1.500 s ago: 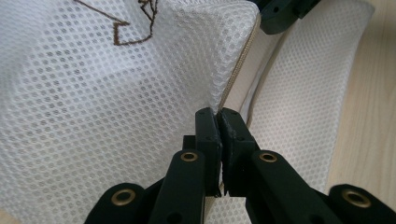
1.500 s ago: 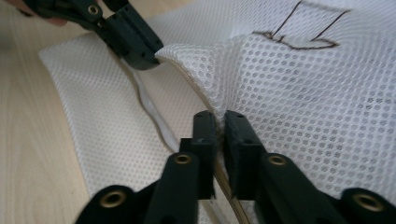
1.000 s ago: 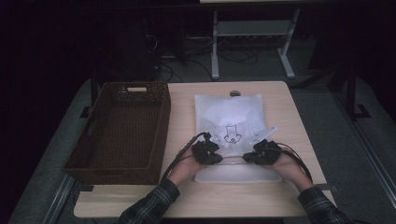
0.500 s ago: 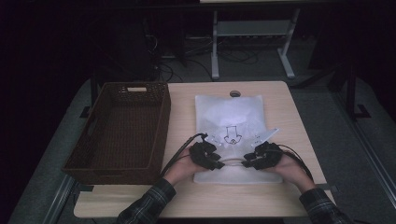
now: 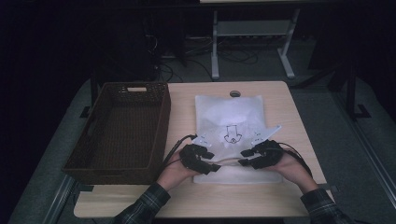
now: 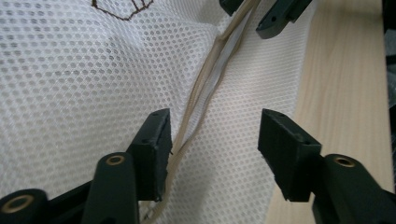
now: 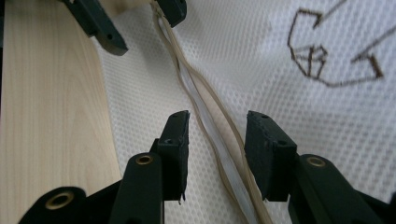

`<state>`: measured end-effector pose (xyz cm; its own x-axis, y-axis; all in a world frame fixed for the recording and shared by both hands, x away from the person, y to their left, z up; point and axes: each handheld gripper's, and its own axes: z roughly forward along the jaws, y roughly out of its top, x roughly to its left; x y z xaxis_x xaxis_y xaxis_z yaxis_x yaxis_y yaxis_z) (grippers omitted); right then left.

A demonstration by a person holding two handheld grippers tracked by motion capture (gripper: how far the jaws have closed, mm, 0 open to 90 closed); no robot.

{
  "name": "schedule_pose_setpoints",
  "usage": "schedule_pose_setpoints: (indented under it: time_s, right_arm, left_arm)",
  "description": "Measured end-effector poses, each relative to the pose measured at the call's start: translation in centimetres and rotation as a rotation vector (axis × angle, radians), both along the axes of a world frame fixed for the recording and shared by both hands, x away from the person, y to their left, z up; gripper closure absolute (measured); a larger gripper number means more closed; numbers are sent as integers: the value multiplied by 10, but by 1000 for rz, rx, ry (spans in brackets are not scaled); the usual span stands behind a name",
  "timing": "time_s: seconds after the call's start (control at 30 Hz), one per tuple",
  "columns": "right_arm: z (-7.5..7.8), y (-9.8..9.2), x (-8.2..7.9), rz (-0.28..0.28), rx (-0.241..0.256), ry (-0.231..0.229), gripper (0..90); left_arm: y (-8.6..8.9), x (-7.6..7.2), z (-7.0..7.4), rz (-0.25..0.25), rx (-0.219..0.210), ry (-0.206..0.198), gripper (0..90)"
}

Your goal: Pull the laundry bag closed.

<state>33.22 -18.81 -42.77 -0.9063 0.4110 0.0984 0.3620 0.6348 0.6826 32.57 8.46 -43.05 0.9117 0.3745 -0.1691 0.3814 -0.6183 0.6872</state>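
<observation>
Both claws (image 5: 211, 161) (image 5: 246, 157) agape, tips facing.

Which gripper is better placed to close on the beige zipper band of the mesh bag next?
Right, probably. The right gripper has the zipper band running between its open jaws. The left gripper is open too, but the band lies against one jaw, off centre.

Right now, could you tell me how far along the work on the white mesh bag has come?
Done: the white mesh bag lies flat beside the brown wicker basket. In hand: the left claw and right claw, both open, straddle its beige zipper edge. Left: closing on that edge; nothing is gripped yet.
</observation>
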Motion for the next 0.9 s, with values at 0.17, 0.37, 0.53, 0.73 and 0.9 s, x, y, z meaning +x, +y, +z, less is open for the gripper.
schedule_pose_setpoints:
  time_s: [0.17, 0.37, 0.53, 0.73, 0.9]
  right_arm:
    - [8, 12, 3, 23, -19, -39, 574]
    - [13, 20, 8, 34, -1, -43, 562]
    - [17, 29, 11, 52, 11, -46, 573]
    - [17, 37, 14, 68, 8, -27, 586]
    - [20, 53, 21, 87, 23, -31, 586]
  left_arm:
    - [12, -12, -1, 36, -9, -14, 383]
    - [25, -24, -4, 56, -1, -25, 333]
    - [35, -34, -5, 88, -4, -37, 303]
    - [40, -46, -9, 104, 9, -39, 280]
    - [46, -57, -12, 117, 20, -31, 277]
